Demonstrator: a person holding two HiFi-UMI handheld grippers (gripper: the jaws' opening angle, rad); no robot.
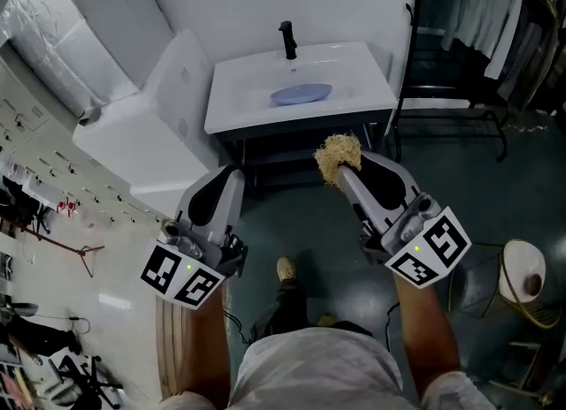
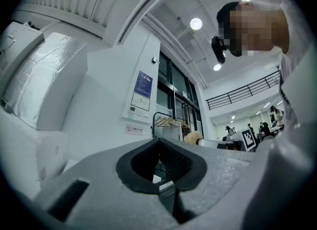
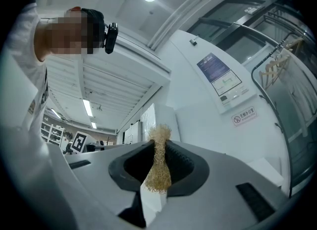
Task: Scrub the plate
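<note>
Right gripper [image 1: 345,172] fingers [image 3: 185,163] pinch scrubber [image 1: 338,157] (plate [image 1: 301,94] well ahead).

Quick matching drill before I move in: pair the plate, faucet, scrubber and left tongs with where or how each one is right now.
Things:
1. plate
2. faucet
3. scrubber
4. left tongs

Place or state:
A. pinched in the right tongs
B. lying in the sink basin
C. shut, with nothing between
D. standing at the back edge of the sink basin

Pairs: 1-B, 2-D, 3-A, 4-C
</note>
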